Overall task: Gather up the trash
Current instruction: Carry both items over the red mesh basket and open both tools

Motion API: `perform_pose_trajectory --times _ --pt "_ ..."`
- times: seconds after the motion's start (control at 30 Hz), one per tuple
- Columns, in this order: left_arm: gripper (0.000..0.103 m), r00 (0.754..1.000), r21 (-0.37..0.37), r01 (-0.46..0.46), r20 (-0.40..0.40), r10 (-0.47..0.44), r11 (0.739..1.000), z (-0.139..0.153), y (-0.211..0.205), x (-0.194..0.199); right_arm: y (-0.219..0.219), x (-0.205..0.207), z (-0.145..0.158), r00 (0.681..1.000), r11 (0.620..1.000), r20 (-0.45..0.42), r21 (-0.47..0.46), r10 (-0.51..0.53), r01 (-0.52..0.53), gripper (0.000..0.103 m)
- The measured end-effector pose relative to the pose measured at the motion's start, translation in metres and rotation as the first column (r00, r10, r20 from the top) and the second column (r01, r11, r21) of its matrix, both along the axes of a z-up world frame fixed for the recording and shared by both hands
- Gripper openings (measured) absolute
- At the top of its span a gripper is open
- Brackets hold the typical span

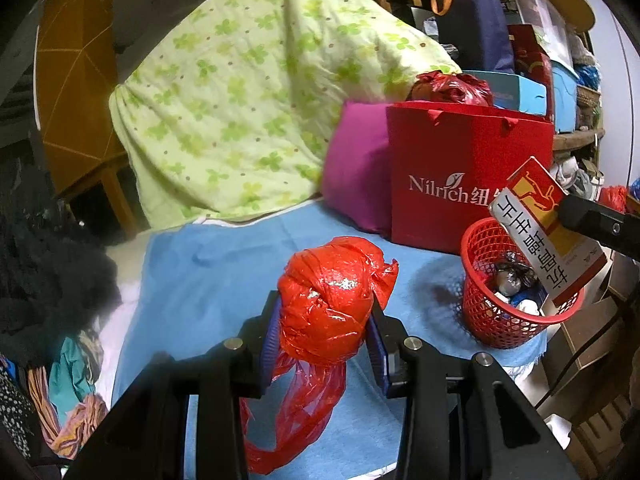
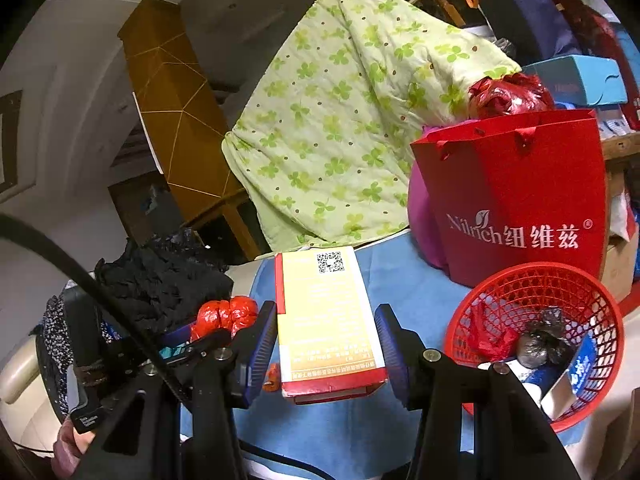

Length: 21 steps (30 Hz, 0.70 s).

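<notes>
Left gripper (image 1: 326,330): we've got its blue pads pinching a crumpled red plastic bag (image 1: 332,300), loose tail dangling above the light blue cloth (image 1: 208,264).
Right gripper (image 2: 326,346): we see it clamped on a flat red-and-yellow cardboard box (image 2: 324,320), pads against both long sides.
Basket: our red plastic mesh basket (image 2: 536,284) stands on the cloth at the right, already holding a black knotted bag (image 2: 540,344) and a blue-and-white carton (image 2: 576,376).
Behind: a red paper gift bag (image 2: 520,200), upright, just beyond the basket.
</notes>
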<state>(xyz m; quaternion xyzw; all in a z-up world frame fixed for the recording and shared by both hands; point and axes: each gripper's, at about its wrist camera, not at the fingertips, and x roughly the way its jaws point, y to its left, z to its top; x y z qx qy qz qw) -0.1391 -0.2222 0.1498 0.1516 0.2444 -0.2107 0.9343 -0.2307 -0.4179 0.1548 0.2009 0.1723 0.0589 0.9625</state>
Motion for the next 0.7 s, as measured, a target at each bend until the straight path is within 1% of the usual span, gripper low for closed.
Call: perform_pose_trajectory --times 0.7 --pt "0.041 0.998 0.051 0.059 -0.002 -0.059 0.997 -0.006 -0.034 -0.009 -0.035 -0.022 -0.007 0.997 0.996 0.013 0.049 -0.076 0.076 0.052"
